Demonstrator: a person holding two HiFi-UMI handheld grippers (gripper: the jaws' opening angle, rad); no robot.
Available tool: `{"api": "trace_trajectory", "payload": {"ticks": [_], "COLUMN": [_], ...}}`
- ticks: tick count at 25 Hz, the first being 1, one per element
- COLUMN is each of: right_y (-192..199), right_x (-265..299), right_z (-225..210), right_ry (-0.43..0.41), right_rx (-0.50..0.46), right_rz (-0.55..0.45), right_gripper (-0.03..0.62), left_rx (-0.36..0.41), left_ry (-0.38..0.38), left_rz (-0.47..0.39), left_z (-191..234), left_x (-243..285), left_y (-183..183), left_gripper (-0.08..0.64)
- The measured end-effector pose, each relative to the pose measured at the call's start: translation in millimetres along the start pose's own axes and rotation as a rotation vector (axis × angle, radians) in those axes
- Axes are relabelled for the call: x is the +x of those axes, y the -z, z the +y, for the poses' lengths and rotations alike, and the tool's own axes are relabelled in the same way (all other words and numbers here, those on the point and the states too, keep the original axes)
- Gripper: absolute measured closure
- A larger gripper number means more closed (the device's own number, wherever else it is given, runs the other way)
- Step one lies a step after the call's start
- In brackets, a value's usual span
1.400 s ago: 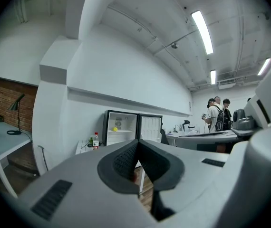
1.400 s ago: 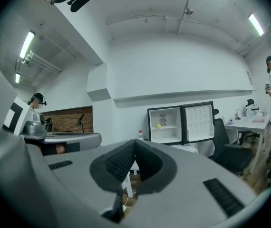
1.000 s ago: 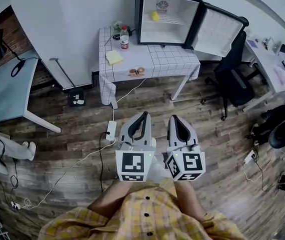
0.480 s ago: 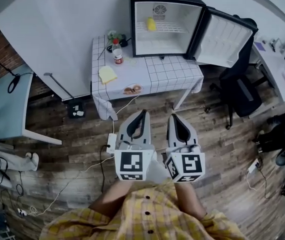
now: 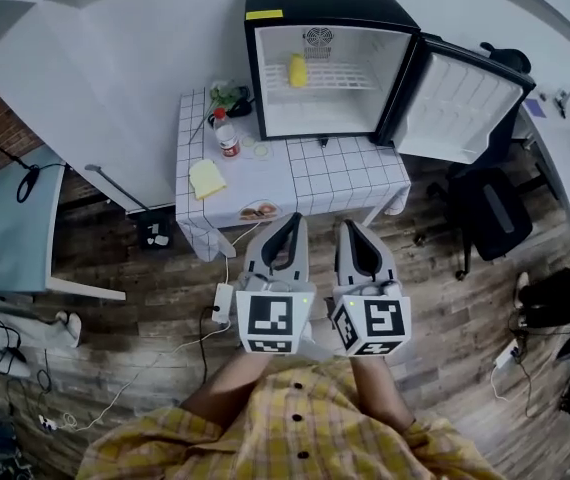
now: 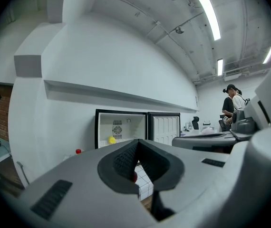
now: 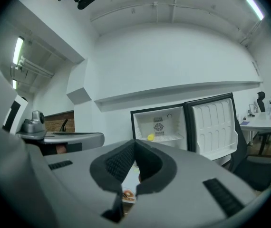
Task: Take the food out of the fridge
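Observation:
A small black fridge [image 5: 330,3] stands on a white-tiled table [image 5: 345,178] with its door [image 5: 465,98] swung open to the right. On its wire shelf lies a yellow piece of food [image 5: 297,69], also seen as the yellow food [image 6: 111,140] in the left gripper view and the yellow food [image 7: 150,137] in the right gripper view. My left gripper [image 5: 293,220] and right gripper [image 5: 345,226] are side by side over the wooden floor, short of the table, pointing at the fridge. Both have their jaws shut with nothing between them.
On the table sit a red-capped bottle [image 5: 227,133], a yellow pad [image 5: 207,178] and a plate of food [image 5: 257,211]. A power strip [image 5: 222,303] and cables lie on the floor left of my grippers. A black office chair [image 5: 485,213] stands right; a grey desk [image 5: 5,228] left.
The table and fridge have come nearer and lower in the head view as I walk toward them. Both grippers keep their pose, jaws still shut.

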State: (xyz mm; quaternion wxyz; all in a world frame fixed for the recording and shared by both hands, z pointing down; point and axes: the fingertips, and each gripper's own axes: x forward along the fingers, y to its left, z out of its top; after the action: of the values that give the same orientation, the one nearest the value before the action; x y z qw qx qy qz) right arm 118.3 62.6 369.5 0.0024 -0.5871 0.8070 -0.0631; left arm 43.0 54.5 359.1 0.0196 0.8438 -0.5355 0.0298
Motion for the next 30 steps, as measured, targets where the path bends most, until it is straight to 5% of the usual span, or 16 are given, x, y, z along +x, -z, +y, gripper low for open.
{"api": "trace_trajectory", "payload": {"ticks": [30], "right_y": [5.7], "right_x": [85.1], "right_z": [-38.0], "right_ry": [-0.012], "right_rx": [0.029], "right_rz": [0.057], "right_gripper": [0.586], "left_rx": [-0.015], "left_ry": [-0.039], "left_rz": [0.040], "left_z": [34.0], "left_x": [80.9], "left_y": [8.3], "left_gripper": [0.554]}}
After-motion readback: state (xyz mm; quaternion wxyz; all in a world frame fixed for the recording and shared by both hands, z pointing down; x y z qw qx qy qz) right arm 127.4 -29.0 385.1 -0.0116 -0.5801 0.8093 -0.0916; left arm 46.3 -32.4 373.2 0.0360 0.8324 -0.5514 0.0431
